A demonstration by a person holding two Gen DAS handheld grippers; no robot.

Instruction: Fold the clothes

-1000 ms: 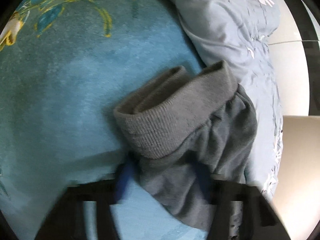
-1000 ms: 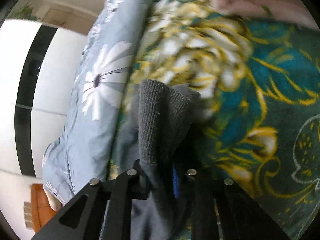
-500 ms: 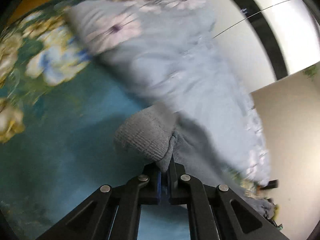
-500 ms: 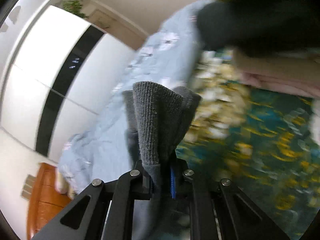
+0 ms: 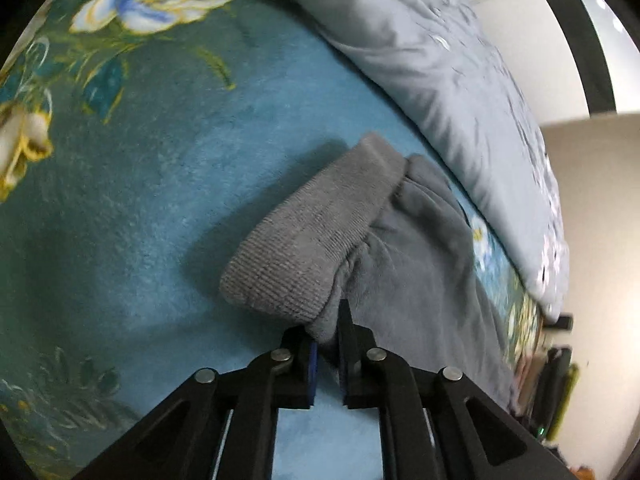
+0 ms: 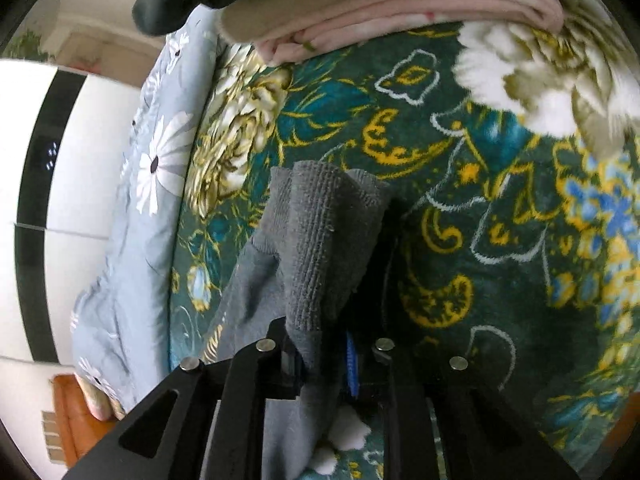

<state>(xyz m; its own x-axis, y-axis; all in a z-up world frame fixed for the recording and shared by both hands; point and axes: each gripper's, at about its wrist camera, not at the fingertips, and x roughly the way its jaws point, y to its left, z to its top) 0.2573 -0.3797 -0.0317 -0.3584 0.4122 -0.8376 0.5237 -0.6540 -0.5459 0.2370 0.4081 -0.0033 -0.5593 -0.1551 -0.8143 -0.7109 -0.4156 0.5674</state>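
The grey garment (image 5: 404, 264) lies on the teal floral blanket (image 5: 152, 184), its ribbed band (image 5: 316, 232) bunched near the middle of the left wrist view and its softer body trailing off toward the lower right; a pale blue-grey quilt (image 5: 432, 64) runs along the blanket's far side, near the garment but not clearly touching it; in the right wrist view another ribbed edge (image 6: 324, 240) of the same grey cloth stands up in front of the camera.

The left gripper (image 5: 329, 364) has a corner of the fabric, just under the ribbed band, caught between its fingers; its jaws have just been opening a little, and a narrow gap shows lower down, yet the cloth sits squeezed between the tips; the right gripper (image 6: 320, 360) likewise has grey cloth between its fingers, its jaws have just been opening, and whether the pads press the cloth is hard to tell, so the hold looks slack.

By the look of it, the step in hand is laying the garment out or bringing one end across for a fold; the next move would call for both edges to be set down level and flat before either grip fully lets go.

Both grippers point steeply down at the bed; a stack of folded pink and beige cloth (image 6: 400, 4) lies well beyond the right one.
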